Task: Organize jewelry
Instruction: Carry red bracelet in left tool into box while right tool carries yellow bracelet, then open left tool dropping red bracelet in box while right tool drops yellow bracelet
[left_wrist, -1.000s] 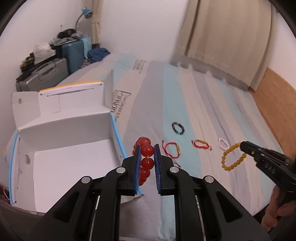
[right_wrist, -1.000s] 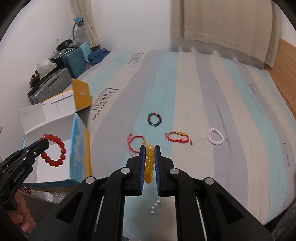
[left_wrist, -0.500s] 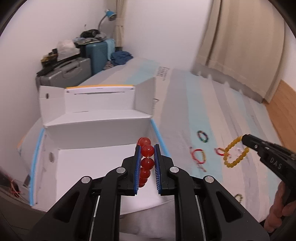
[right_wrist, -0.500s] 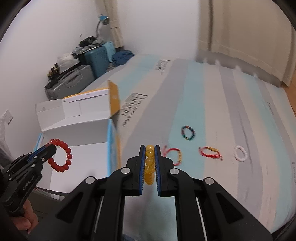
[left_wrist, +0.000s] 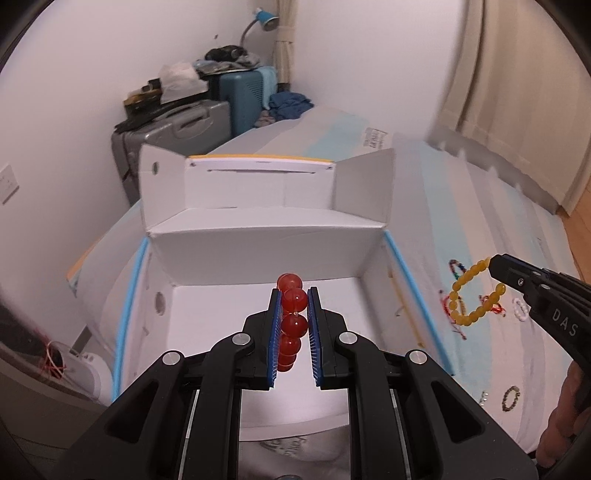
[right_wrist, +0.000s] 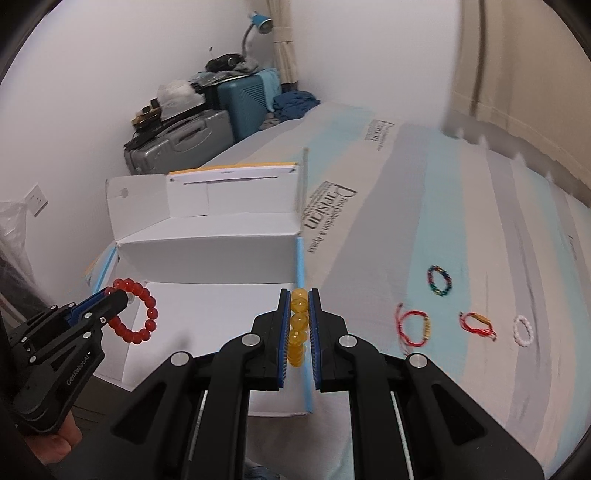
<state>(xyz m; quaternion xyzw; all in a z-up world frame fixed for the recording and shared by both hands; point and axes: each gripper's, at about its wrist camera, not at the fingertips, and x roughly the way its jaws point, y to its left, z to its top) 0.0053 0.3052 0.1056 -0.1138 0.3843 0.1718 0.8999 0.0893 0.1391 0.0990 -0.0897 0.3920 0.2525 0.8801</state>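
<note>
Left gripper (left_wrist: 292, 328) — jaws pinching red bead bracelet (left_wrist: 291, 325), poised over white box (left_wrist: 258, 243); release low inside.
Right gripper (right_wrist: 298, 328) — jaws clamped on yellow bead bracelet (right_wrist: 297, 328), at box's blue edge; carry fully over before letting go.
Beyond: four bracelets (right_wrist: 439, 280) on bedspread (right_wrist: 498, 240).

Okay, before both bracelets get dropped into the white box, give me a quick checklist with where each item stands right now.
1. Left tongs clamped on red bracelet: ok.
2. Right tongs clamped on yellow bracelet: ok.
3. Box flaps open: ok.
4. Red bracelet over the box opening: ok.
5. Yellow bracelet over the opening: not ok, at the box's blue right edge.
6. Bracelets left on the bed: not ok, several remain.
</note>
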